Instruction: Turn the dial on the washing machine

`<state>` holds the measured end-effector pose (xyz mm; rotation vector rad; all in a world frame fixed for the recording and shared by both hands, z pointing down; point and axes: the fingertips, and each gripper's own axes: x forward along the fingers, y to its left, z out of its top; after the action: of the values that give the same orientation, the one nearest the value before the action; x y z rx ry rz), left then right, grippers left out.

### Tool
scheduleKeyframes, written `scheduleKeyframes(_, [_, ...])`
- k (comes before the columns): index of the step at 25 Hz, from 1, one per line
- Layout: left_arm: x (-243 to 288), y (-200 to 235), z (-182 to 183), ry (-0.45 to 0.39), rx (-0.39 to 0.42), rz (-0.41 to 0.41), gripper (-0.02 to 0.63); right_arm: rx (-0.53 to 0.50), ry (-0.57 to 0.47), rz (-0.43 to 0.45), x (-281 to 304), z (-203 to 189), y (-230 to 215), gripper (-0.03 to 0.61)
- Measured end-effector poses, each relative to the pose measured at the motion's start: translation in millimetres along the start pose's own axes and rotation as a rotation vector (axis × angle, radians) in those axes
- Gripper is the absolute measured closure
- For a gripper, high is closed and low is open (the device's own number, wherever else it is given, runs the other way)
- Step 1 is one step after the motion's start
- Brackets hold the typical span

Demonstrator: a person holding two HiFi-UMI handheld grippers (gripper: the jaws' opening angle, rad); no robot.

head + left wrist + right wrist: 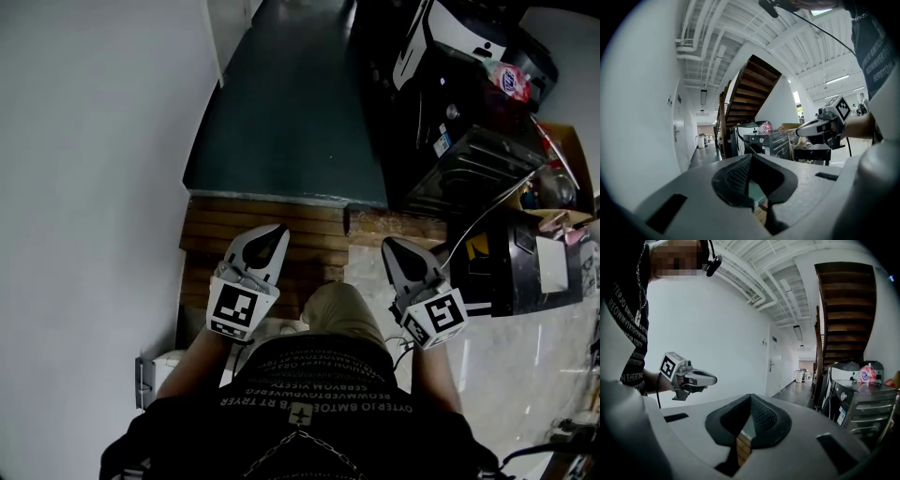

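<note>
Head view: the left gripper (270,239) and right gripper (401,253) are level, side by side in front of the person, above a strip of wooden flooring (300,220). Both sets of jaws are pressed together with nothing in them. The dark washing machine (450,141) stands well apart, ahead and to the right among other appliances. The gripper views add what the head view misses: a wooden staircase (752,89) climbing above the machines, a long corridor, and a round dial (843,396) on the machine's front, untouched.
</note>
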<state>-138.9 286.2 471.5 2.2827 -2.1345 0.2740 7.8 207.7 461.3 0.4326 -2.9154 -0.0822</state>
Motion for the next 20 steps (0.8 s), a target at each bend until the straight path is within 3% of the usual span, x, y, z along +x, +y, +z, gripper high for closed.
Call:
scheduleKeyframes(12, [100.1, 32.0, -7.0, 0.046, 0.039, -0.034, 0.611, 0.020, 0.001, -0.036, 53.1, -12.4, -90.8, 0.583])
scheduleKeyframes(20, [214.3, 56.2, 39.3, 0.038, 0.054, -0.058, 0.611, 0.036, 0.017, -0.040, 94.4, 9.4, -192.5, 0.583])
